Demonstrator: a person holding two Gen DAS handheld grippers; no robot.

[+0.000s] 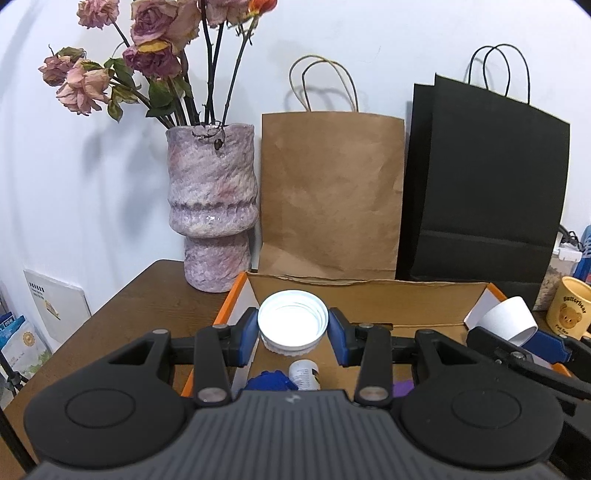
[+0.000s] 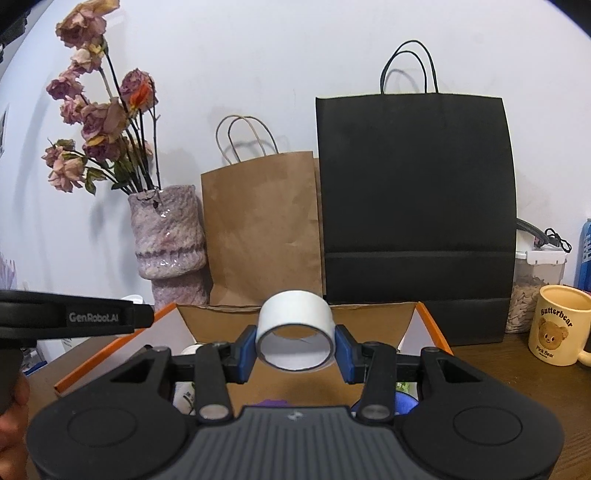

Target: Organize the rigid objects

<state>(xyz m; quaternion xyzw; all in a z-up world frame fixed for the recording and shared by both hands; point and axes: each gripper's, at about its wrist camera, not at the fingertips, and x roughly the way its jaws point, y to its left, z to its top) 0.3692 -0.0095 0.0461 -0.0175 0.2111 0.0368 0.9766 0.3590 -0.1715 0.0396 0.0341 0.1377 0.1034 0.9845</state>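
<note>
A dark brown wooden bench (image 1: 147,299) stands against a plain white wall (image 1: 369,33), along which a mottled pink-and-grey ceramic vase (image 1: 210,206) of wilted pink roses (image 1: 147,48), a brown paper carrier bag (image 1: 330,195) and a black paper carrier bag (image 1: 484,184) stand side by side.

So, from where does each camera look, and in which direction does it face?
Left wrist: sits on the left gripper, faces the wall over the open cardboard box; its blue fingers hold a white plastic lid.
Right wrist: sits on the right gripper, facing likewise; its fingers hold a white tape roll; a hand shows.
Shared: box, purple ceramic vase, brown paper bag, black paper bag.
</note>
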